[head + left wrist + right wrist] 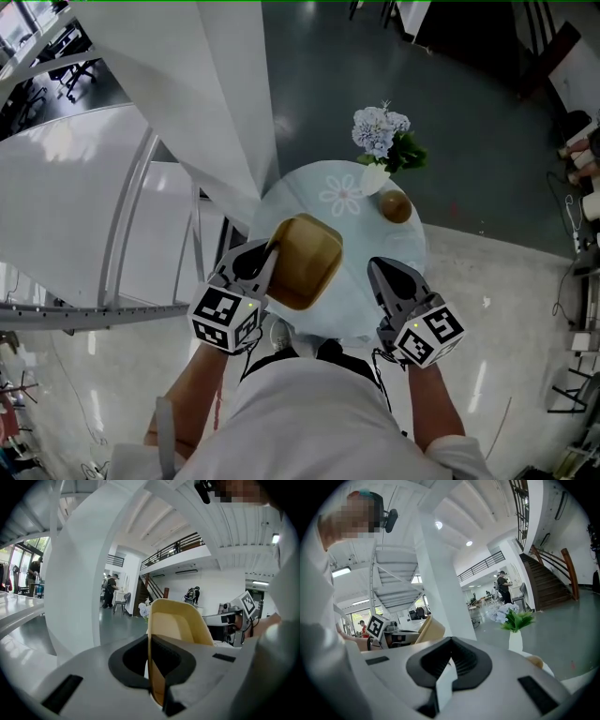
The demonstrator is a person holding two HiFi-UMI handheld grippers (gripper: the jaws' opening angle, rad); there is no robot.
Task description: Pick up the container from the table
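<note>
Tan container (305, 261) held tilted above the near-left edge of the round table (412, 251). Left gripper (270, 253) pinching the container's rim, wall clamped between the pads. Right gripper (380, 270) over the near-right edge, fingers pressed together, nothing between. Vase (374, 178) with flowers and a brown round item (396, 205) at the far edge.

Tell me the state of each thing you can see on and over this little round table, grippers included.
container: gripped by one wall, tilted, seemingly off the table.
left gripper: shut on the container.
right gripper: shut, empty.
vase: upright on the table, flowers in it.
small brown round thing: resting on the table beside the vase.
</note>
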